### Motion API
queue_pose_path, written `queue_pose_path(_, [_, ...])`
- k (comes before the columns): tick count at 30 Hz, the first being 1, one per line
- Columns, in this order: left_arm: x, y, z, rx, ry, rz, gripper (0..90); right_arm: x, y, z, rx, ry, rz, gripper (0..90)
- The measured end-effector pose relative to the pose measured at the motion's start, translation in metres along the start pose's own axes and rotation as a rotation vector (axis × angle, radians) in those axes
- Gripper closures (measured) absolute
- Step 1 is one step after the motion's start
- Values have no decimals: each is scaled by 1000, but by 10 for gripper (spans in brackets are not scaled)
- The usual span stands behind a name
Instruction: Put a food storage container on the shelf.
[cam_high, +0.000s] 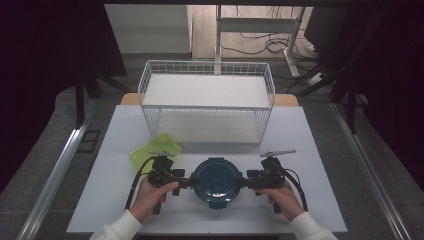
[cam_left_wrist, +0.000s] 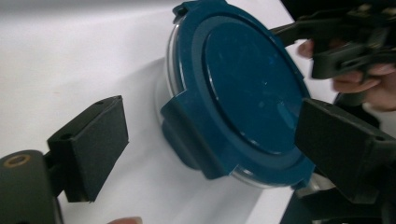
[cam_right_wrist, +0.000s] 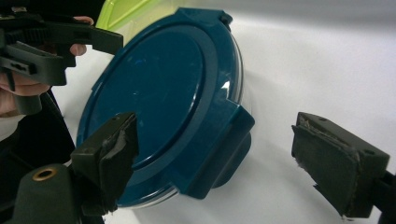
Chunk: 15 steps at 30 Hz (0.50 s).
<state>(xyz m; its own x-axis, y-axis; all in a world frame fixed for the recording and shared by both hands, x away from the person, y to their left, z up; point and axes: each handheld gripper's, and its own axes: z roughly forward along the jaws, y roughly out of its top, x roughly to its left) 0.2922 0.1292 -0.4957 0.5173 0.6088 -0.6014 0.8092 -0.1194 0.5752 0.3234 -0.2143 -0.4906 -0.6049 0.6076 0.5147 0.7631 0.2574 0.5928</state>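
A round clear container with a dark blue snap lid (cam_high: 216, 181) sits on the white table near the front edge. My left gripper (cam_high: 189, 182) is at its left side and my right gripper (cam_high: 241, 182) at its right, both pointing in toward it. In the left gripper view the gripper (cam_left_wrist: 210, 140) stands open, its pads (cam_left_wrist: 93, 144) on either side of a lid latch tab (cam_left_wrist: 191, 135) without pressing on it. In the right gripper view the gripper (cam_right_wrist: 224, 158) is likewise open around the opposite latch tab (cam_right_wrist: 219, 154).
A lime-green container (cam_high: 155, 151) lies just behind the left gripper. A white wire basket (cam_high: 207, 62) stands at the back of the table. Table edges run close in front of the person's hands.
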Motion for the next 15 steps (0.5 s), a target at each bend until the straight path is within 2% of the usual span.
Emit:
queue_pose_path(6, [4,-1,11,35,-23,-25,120,-4,0,10,42,22,35,180])
queue_pose_path(7, [5,-1,12,41,-28,-32,125,-4,0,11,44,39,49,203])
queue_pose_path(9, [6,-2,15,51,-40,-39,131,-4,0,11,45,42,51,212])
queue_pose_path(15, [5,-4,18,65,-68,-39,198,-5,-1,14,74,116,97,293])
